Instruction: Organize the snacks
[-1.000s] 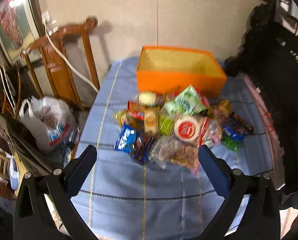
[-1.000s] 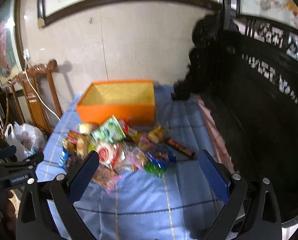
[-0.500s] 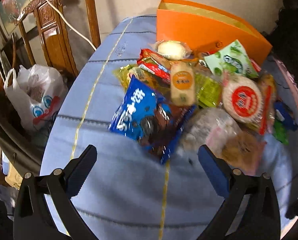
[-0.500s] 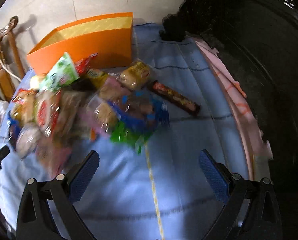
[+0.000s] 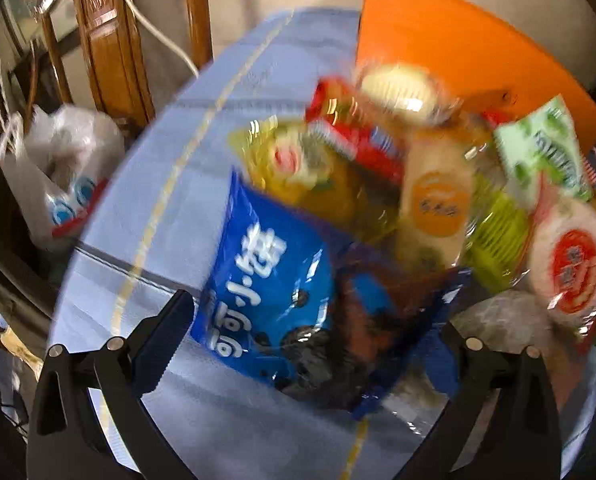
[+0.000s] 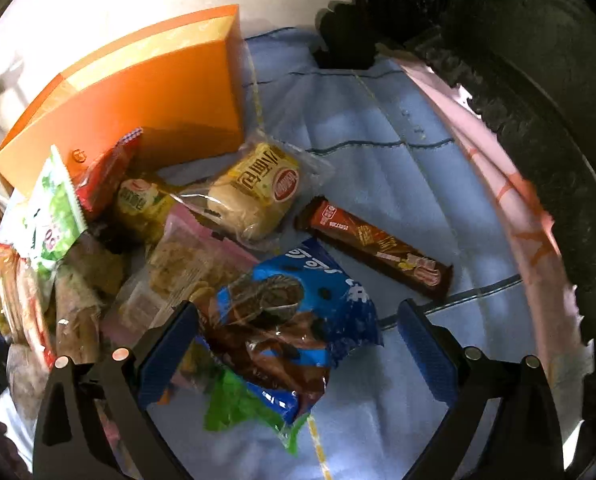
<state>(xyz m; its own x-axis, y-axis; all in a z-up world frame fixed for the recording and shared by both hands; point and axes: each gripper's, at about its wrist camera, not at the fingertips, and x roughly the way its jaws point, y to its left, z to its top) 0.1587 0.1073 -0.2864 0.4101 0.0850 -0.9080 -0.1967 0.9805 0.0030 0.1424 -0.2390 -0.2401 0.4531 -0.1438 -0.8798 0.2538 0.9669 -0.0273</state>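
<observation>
Looking along my left gripper (image 5: 313, 336), I see its jaws spread wide and holding nothing, with a blue cookie packet (image 5: 266, 280) lying between the two fingers on the pale blue tablecloth (image 5: 170, 184). That view is smeared by motion blur, so fine print on the wrappers is hard to read. Behind the blue packet sits the rest of the snack pile: a yellow bag (image 5: 309, 176), a red packet (image 5: 353, 136), a pale packet with an orange circle (image 5: 437, 200) and a green-and-white bag (image 5: 545, 152). The orange box (image 5: 457, 48) stands at the far side of the pile, touching or nearly touching it. Off the table's left edge I see a white plastic bag (image 5: 62, 172) and a wooden chair (image 5: 110, 40).

My right gripper (image 6: 298, 332) is also wide open and empty. Between its fingers lies another blue cookie packet (image 6: 298, 320), resting partly on a green wrapper (image 6: 234, 404). A brown chocolate bar (image 6: 377, 252) lies by itself on the cloth just to the right of the pile. A wrapped bun (image 6: 254, 192) sits near the orange box's corner, and a pink-edged cracker packet (image 6: 190, 260) lies just left of the blue packet.
</observation>
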